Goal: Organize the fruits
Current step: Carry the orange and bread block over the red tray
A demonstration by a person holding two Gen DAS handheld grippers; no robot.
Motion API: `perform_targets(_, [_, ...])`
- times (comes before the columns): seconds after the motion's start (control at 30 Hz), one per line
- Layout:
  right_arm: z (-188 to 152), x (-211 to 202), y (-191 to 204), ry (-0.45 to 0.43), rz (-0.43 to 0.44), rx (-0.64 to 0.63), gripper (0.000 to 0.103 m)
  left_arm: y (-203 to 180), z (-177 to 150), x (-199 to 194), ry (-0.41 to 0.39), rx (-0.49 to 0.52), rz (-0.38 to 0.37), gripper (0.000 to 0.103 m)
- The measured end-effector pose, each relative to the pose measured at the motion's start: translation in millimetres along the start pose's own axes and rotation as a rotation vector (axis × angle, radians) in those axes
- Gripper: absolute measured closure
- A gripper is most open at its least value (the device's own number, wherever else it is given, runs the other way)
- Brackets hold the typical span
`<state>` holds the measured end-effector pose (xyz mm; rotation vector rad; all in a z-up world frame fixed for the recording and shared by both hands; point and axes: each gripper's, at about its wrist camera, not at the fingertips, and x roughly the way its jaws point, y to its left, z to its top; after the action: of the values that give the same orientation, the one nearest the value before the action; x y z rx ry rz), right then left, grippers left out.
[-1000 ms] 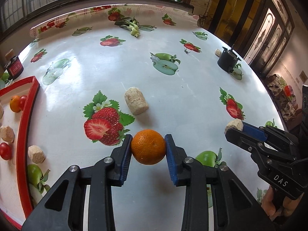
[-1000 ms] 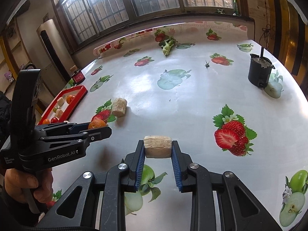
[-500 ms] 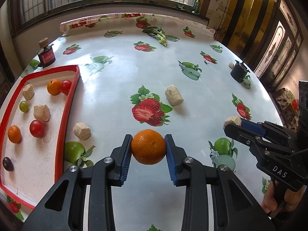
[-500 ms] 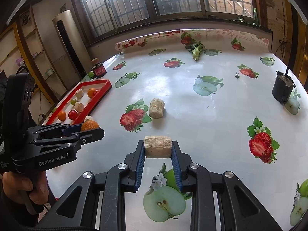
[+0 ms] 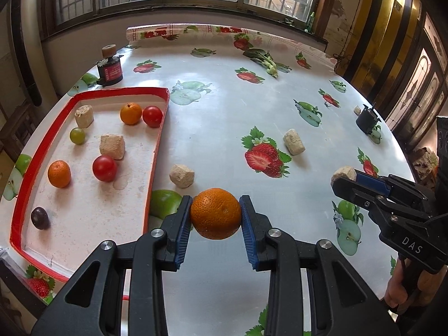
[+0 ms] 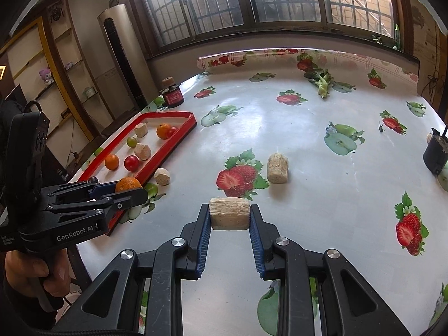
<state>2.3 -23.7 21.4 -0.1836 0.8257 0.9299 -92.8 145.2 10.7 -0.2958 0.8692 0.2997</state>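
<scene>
The left gripper has its blue pads clamped on an orange, one pad on each side, and carries it clear of the table just to the right of the red-rimmed tray. The right gripper is clamped on a pale, crumbly beige block, also lifted off the table. The two grippers are side by side over the near part of the table, each held in a hand; the hand on the left grip shows in the right wrist view.

The tray sits at the left edge of the table. Inside it lie two oranges, one at the far end and one on the left side, two red tomatoes, a green grape-like fruit, a dark plum-like fruit in the near corner, and two beige blocks.

On the fruit-print tablecloth, another beige block lies just outside the tray's right rim, and a fourth rests farther right, beside a printed strawberry. A small jar with a red label stands beyond the tray's far end. A leafy green vegetable lies near the far edge, and a black pot stands at the far right.
</scene>
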Motion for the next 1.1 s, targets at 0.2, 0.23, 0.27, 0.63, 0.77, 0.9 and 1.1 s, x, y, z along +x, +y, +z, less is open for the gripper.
perform_targets(0.2, [7, 8, 19, 0.005, 0.027, -0.032, 0.076, 22, -5, -7, -0.008, -0.037, 0.026, 0.072])
perform_targets(0.23, [8, 9, 22, 0.005, 0.031, -0.038, 0.076, 26, -6, -7, -0.008, -0.044, 0.03, 0.072])
perform_targets(0.27, [9, 10, 26, 0.005, 0.036, -0.045, 0.076, 30, -6, -8, -0.009, -0.05, 0.034, 0.072])
perform_targets(0.63, [22, 28, 65, 0.016, 0.089, -0.11, 0.076, 71, -11, -17, -0.019, -0.119, 0.078, 0.072])
perform_targets(0.77, [26, 37, 77, 0.025, 0.107, -0.13, 0.076, 84, -13, -18, -0.018, -0.141, 0.09, 0.072])
perform_targets(0.9, [30, 46, 86, 0.036, 0.122, -0.145, 0.076, 94, -14, -18, -0.014, -0.159, 0.102, 0.072])
perform_targets(1.1, [36, 58, 95, 0.049, 0.138, -0.158, 0.076, 107, -14, -15, -0.008, -0.181, 0.115, 0.072])
